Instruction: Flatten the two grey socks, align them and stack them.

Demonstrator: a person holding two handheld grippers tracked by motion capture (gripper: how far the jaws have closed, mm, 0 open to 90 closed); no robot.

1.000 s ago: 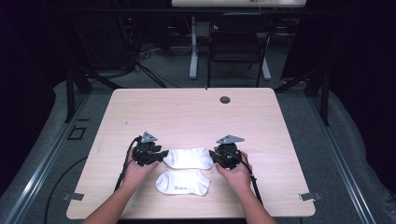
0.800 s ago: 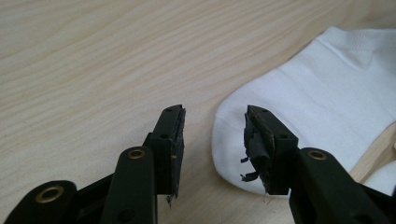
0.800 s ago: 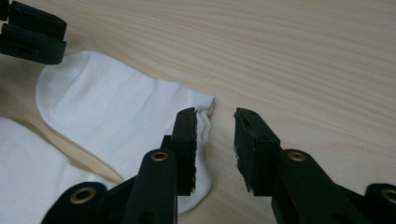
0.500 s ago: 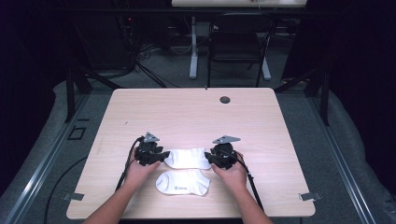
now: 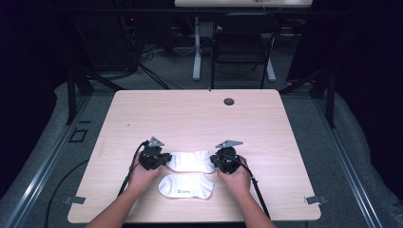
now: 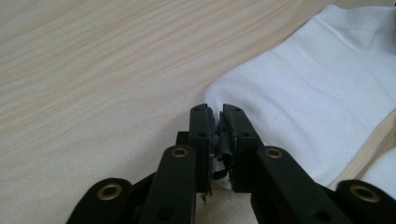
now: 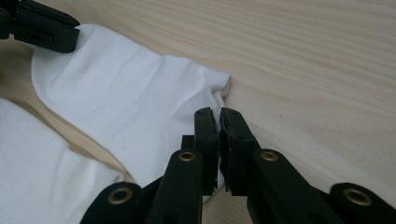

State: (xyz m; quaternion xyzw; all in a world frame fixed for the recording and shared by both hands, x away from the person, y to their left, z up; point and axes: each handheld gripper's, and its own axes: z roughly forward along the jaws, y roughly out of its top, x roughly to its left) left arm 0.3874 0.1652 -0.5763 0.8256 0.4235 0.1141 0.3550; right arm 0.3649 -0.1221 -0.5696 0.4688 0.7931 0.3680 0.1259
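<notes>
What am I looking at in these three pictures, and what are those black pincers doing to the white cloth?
A person holds a hand-operated two-jaw tool in each hand. The high view looks down on the pale wooden table. The other two pictures come from cameras riding on each tool. Two white ankle socks lie there: the farther white sock and the nearer white sock. The left gripper is shut on one end of the farther sock, the right gripper on its other end. The nearer sock lies untouched. A small dark round disc sits near the far edge.
</notes>
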